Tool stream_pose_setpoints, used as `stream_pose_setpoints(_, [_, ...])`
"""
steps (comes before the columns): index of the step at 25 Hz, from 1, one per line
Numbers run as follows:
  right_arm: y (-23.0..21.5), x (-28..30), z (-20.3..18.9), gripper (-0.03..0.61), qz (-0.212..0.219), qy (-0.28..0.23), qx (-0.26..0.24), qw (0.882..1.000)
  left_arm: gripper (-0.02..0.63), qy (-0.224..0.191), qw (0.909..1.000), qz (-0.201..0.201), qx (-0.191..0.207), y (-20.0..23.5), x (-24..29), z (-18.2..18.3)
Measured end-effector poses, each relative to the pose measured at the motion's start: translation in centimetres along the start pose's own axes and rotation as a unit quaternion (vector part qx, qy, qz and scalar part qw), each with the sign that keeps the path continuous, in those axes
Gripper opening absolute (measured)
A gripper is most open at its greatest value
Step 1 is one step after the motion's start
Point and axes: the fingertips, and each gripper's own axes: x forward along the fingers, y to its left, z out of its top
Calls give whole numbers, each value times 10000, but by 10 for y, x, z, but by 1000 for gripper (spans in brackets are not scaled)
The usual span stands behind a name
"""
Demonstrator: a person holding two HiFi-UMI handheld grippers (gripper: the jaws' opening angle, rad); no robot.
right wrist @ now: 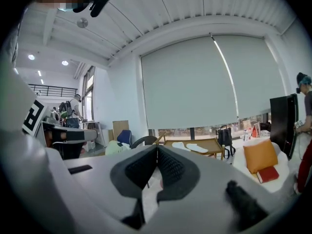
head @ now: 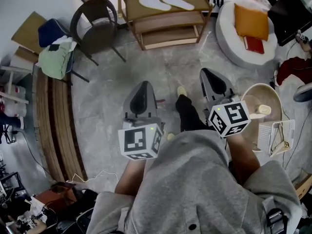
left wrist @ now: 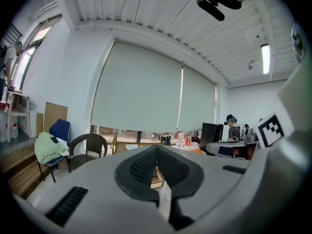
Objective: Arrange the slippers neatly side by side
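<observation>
Two white slippers [head: 165, 2] lie side by side, slightly angled, on the top shelf of a wooden rack [head: 202, 11] at the far side of the room; the same slippers [right wrist: 189, 147] appear small in the right gripper view. My left gripper [head: 144, 89] is held at waist height over the floor, far short of the rack, jaws shut and empty. My right gripper [head: 209, 75] is level with it on the right, also shut with nothing between its pads. In the left gripper view the closed pads [left wrist: 157, 165] hide most of the rack.
A dark wicker chair [head: 97, 26] stands left of the rack. A blue chair with green cloth [head: 56, 52] is at the left wall. A round white seat with an orange cushion [head: 250, 21] sits right of the rack. A person's legs and shoes [head: 181, 90] stand on the grey floor.
</observation>
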Motion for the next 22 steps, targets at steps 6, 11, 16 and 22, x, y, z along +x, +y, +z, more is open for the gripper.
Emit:
stream_pose_setpoints(6, [-57, 70, 1, 25, -76, 189, 65, 9998, 14, 201, 9998, 38, -70, 18, 87, 1])
stream_pose_setpoints(11, [-108, 119, 11, 25, -113, 318, 224, 9992, 14, 437, 9990, 66, -101, 21, 157, 6])
stream_pose_setpoints(16, [-155, 166, 29, 25, -36, 383, 282, 9989, 14, 526, 9984, 138, -122, 19, 219, 24])
stream_pose_setpoints(22, [-202, 215, 51, 25, 59, 306, 321, 9990, 14, 581, 9981, 206, -30, 14, 284, 39])
